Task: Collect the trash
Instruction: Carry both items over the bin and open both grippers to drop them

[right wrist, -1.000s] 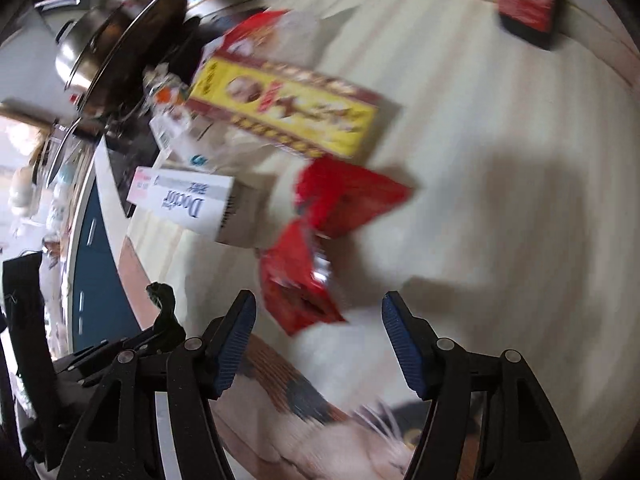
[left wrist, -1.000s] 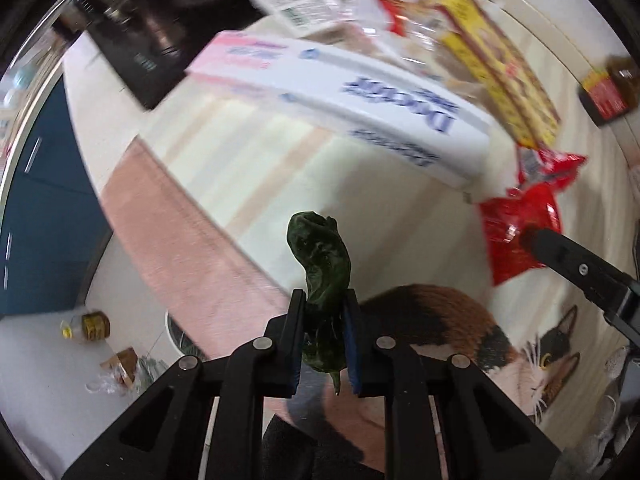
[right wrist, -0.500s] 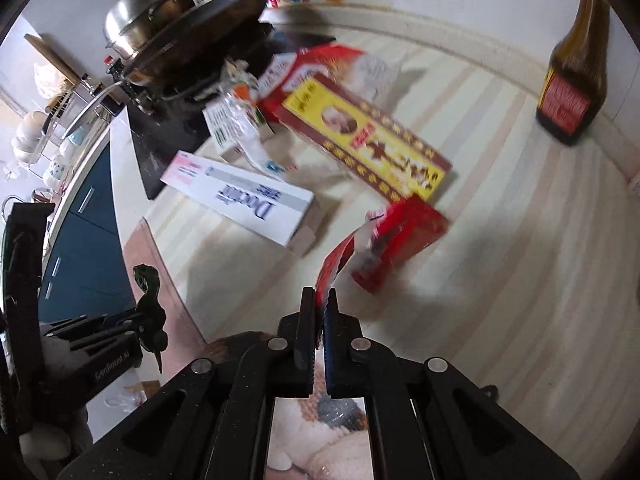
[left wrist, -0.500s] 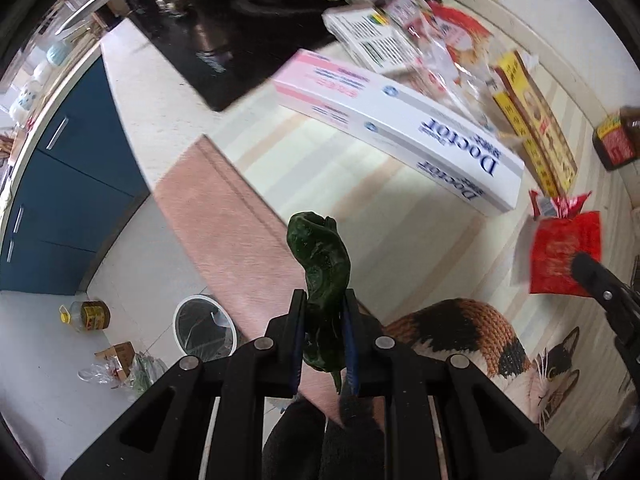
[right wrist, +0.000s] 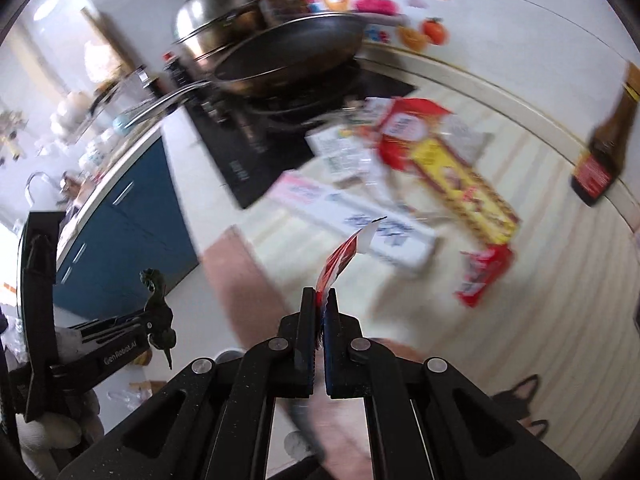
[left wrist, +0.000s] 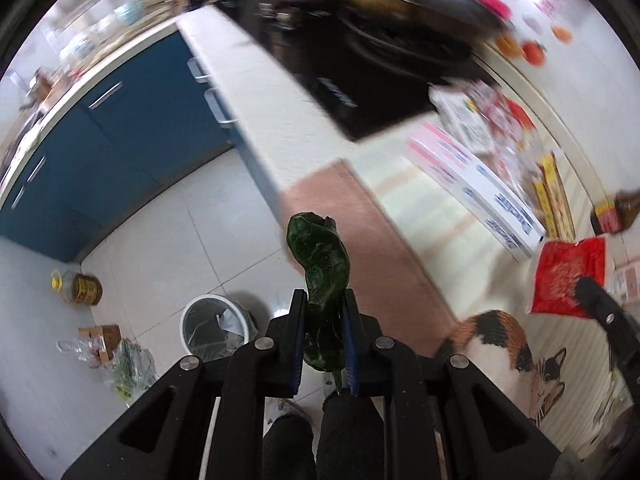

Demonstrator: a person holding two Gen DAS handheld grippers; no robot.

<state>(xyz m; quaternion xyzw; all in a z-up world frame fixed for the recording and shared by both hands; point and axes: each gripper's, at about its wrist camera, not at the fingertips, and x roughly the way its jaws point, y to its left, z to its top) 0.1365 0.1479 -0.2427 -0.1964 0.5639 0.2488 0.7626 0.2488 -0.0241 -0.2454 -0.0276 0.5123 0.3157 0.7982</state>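
— Between the left tongs (left wrist: 323, 336), what was held?
— A dark green, wilted leaf scrap (left wrist: 320, 264), pinched at its lower part and standing up past the blue pads. It hung out past the table edge, above the tiled floor, with a white-rimmed bin (left wrist: 214, 327) on the floor below and to the left.

— And the right tongs (right wrist: 320, 328)?
— They were clamped nearly closed on a red wrapper (right wrist: 340, 260), seen edge-on with a torn white tip. From the left camera the same wrapper (left wrist: 568, 280) appeared as a flat red packet lifted off the table.

— What stayed on the table?
— A long white box (left wrist: 476, 184) with blue lettering, a yellow patterned box (right wrist: 464, 184), a second red packet (right wrist: 484, 276), a brown bottle (right wrist: 604, 148), and a cat-print mat (left wrist: 512, 352) near the edge.
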